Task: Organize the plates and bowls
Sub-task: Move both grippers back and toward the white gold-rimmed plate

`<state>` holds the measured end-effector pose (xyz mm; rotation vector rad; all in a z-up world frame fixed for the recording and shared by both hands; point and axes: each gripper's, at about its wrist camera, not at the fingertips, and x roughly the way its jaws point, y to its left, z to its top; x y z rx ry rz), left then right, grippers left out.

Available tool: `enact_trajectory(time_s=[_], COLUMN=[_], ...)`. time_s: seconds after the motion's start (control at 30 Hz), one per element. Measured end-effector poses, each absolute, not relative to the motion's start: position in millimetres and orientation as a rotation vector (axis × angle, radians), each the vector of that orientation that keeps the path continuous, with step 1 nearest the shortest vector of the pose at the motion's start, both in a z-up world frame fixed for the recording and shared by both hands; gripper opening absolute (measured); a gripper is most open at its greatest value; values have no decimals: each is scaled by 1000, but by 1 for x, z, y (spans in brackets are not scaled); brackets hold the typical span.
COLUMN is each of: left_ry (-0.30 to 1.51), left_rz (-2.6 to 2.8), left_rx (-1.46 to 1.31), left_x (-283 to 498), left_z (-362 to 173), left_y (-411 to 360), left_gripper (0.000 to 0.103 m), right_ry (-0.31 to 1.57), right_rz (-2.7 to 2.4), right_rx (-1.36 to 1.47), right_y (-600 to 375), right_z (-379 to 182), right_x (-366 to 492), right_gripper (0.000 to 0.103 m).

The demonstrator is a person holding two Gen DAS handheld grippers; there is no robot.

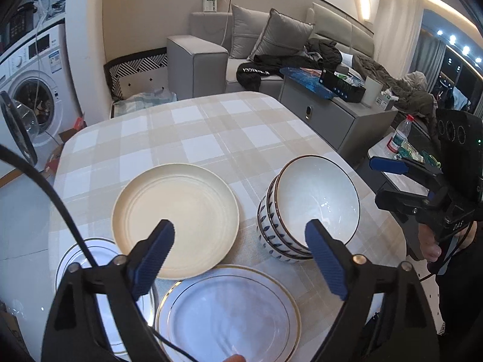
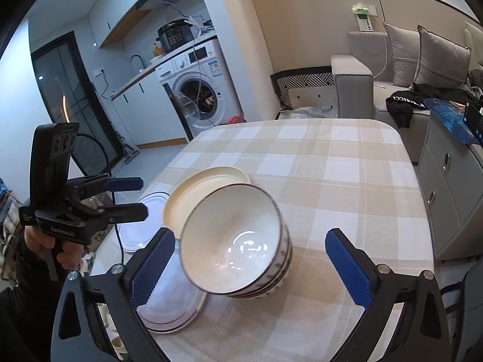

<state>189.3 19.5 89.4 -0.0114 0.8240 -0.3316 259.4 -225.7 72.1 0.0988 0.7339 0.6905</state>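
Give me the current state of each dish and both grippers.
left gripper: open, empty, above the plates.
right gripper: open, empty, jaws either side of the bowls.
bowl stack: nested, upright, empty, on the table.
cream plate: flat, empty.
near gold-rimmed plate: flat, empty.
left gold-rimmed plate: flat, partly hidden.

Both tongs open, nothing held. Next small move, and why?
Probably lower the left tongs onto the cream plate rim to stack it with the gold-rimmed plates. The bowls are already nested; the plates lie separately, partly overlapping.

Black gripper frames (image 1: 238, 259), blue ribbed pads, silver screws.
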Motion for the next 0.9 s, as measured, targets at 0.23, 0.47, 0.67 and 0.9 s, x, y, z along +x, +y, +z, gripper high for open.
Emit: enact_trajectory(time_s=[0.23, 0.47, 0.67, 0.9], left_ry=[710, 671, 641, 651], left_rz=[-211, -48, 38, 90], left_rx=[-34, -77, -101, -121], left_x=[122, 67, 42, 37], left_z=[99, 85, 65, 37], left_y=[50, 82, 95, 101], left_gripper=[103, 103, 103, 103], right_ry=[718, 723, 753, 783], right_rz=[771, 825, 825, 803], right_rx=[121, 126, 144, 156], right_y=[-215, -198, -185, -171], right_z=[76, 66, 49, 30], right_x=[223, 187, 169, 158], right_gripper=[102, 103, 103, 103])
